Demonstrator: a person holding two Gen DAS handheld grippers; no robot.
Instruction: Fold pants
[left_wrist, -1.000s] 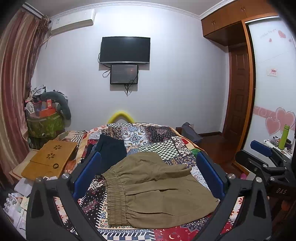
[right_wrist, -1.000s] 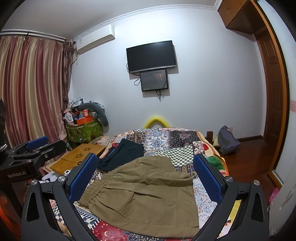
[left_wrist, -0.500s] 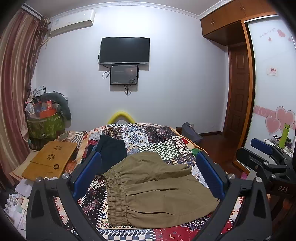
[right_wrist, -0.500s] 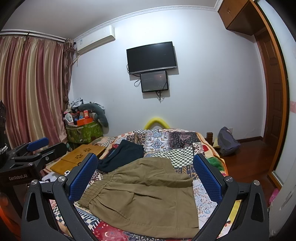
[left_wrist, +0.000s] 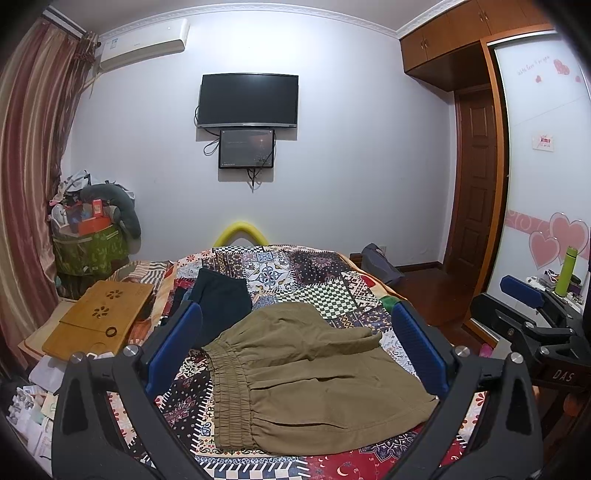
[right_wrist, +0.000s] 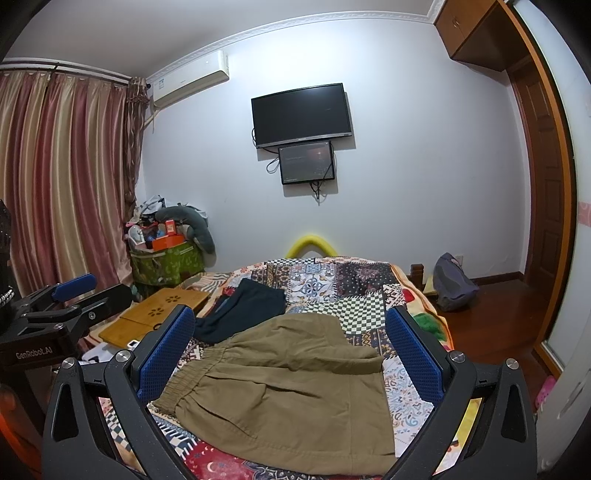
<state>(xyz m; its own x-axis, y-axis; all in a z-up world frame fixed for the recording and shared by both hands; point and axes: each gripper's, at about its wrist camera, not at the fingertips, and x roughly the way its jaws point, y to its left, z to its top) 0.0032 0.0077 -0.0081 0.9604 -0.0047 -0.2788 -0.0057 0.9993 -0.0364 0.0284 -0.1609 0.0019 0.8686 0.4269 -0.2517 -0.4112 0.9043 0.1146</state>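
Note:
Olive-brown pants (left_wrist: 306, 373) (right_wrist: 288, 391) lie folded on the patchwork bedspread (left_wrist: 295, 273) (right_wrist: 332, 277), their elastic waistband to the left. My left gripper (left_wrist: 295, 332) hangs open above them, blue pads wide apart, holding nothing. My right gripper (right_wrist: 288, 332) is likewise open and empty over the same pants. Each gripper shows at the edge of the other's view: the right gripper (left_wrist: 532, 302) at the far right, the left gripper (right_wrist: 70, 295) at the far left.
A dark navy garment (left_wrist: 221, 299) (right_wrist: 251, 306) lies beyond the pants on the bed. A wooden lap tray (left_wrist: 99, 317) sits left of the bed, with a cluttered green bin (left_wrist: 88, 247) behind. A bag (right_wrist: 454, 284) rests on the floor right; a wardrobe door (left_wrist: 543, 166) stands close.

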